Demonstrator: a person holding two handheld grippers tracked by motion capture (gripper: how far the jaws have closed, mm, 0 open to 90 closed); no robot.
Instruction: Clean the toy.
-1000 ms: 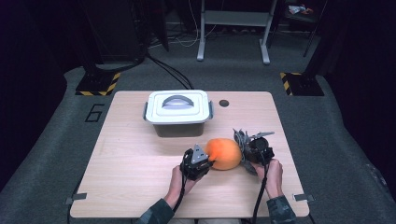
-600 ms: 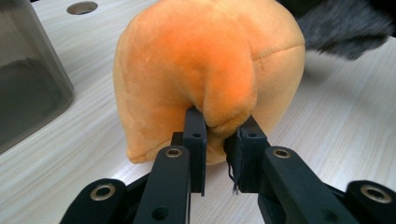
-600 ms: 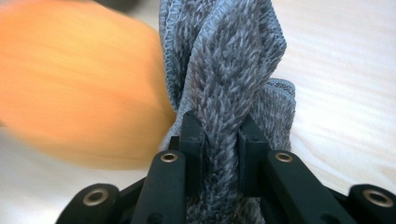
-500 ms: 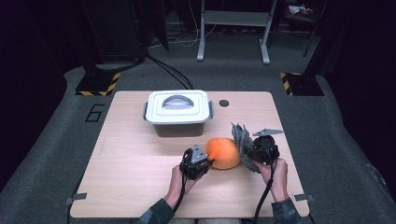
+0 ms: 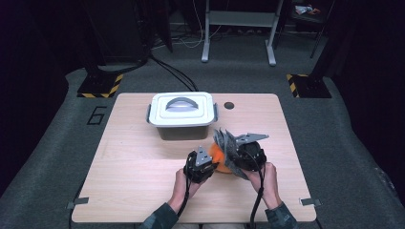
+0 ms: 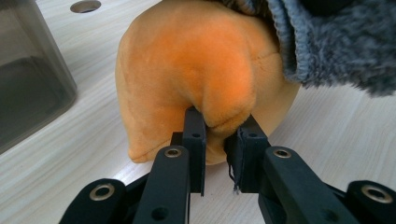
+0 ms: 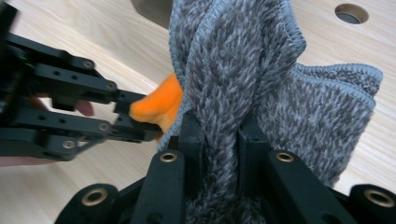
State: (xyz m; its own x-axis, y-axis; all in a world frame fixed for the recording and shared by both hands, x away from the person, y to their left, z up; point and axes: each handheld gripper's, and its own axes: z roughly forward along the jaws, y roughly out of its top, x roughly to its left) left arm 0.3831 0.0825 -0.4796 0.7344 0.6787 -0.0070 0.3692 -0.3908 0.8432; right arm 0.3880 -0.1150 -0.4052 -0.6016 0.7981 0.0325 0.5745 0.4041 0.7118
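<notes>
Wooden table [image 5: 133,157] | left gripper [image 6: 218,140] jaws pinch orange plush [image 6: 196,70] | right gripper [image 7: 219,133] jaws clamp grey cloth [image 7: 233,70]

A dim lab or recording studio, not a home. A light wooden table [image 5: 143,157] stands alone on grey carpet [image 5: 47,157], lit from above while the room around it falls into darkness. A large number six [image 5: 97,115] is marked on the carpet beside the table. Yellow-and-black hazard tape [image 5: 100,87] covers two black floor plates, one on either side at the back. Black cables [image 5: 174,74] snake across the floor toward dark equipment. A grey metal stand [image 5: 237,28] on two legs rises behind the table. The tabletop has a round cable hole [image 5: 229,105], as on office desks.
</notes>
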